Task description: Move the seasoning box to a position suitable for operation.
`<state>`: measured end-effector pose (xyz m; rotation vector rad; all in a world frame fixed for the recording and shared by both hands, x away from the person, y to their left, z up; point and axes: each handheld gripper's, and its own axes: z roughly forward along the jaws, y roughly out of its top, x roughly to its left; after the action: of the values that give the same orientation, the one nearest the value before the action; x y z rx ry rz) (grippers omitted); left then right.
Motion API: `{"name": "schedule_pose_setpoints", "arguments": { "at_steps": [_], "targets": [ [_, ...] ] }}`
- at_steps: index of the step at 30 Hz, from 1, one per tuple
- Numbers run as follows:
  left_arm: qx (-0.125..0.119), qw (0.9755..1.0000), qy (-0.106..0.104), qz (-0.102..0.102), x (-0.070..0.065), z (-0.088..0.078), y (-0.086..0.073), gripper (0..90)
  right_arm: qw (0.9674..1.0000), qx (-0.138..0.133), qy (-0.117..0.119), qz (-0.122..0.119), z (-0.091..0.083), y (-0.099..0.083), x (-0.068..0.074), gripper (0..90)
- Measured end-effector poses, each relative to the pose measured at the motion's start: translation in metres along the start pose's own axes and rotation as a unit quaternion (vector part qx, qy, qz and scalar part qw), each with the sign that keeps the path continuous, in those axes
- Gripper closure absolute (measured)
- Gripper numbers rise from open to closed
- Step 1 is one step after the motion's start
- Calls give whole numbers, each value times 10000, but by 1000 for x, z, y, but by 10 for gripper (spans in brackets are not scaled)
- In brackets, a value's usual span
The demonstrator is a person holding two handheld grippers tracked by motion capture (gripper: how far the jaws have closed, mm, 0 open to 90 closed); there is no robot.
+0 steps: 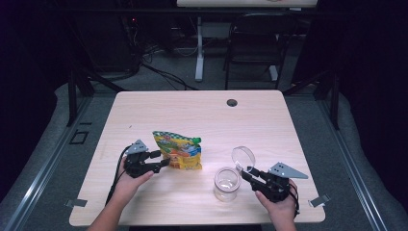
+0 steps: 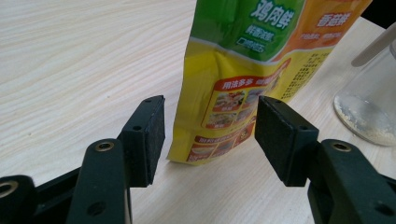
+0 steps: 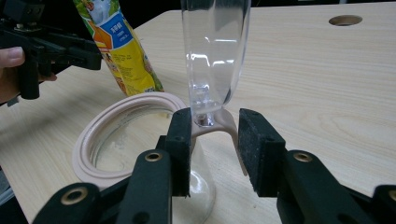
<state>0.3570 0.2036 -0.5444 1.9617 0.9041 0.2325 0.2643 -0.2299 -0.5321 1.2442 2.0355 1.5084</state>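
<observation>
While the left gripper (image 2: 210, 135) gapes around the soft, light pouch (image 1: 178, 150) left of the jar (image 1: 226, 183), take its stiffer bottom seam; the right gripper (image 3: 215, 149) stands apart around the jar's lid hinge (image 3: 212, 123).

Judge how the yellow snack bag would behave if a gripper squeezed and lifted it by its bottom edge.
The yellow bag looks like thin glossy film, so it would probably crumple and feel slippery between the pads. It is tall on a narrow base, so a push might tip it. It seems light.
</observation>
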Motion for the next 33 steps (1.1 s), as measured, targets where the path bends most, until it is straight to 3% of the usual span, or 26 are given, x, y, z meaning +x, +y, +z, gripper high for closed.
{"name": "schedule_pose_setpoints", "arguments": {
  "at_steps": [3, 5, 17, 22, 33],
  "targets": [
    [22, 9999, -106, 50, 0, 3, 1, 442, 10000, 26, -10, -11, -1, -1, -1, 652],
    [39, 9999, -48, 147, -2, 5, 1, 442, 10000, 28, -4, 11, 0, -2, -1, 652],
    [193, 9996, 29, 195, -12, -3, -1, 547, 9999, 52, -42, 79, 1, -2, -3, 651],
    [87, 9997, -159, 156, -19, -8, -3, 614, 10000, 26, -21, 90, 3, -2, -2, 651],
    [157, 9990, -391, 155, -32, -10, -2, 717, 9999, 63, -18, 98, 3, -3, -2, 651]
  ]
}}
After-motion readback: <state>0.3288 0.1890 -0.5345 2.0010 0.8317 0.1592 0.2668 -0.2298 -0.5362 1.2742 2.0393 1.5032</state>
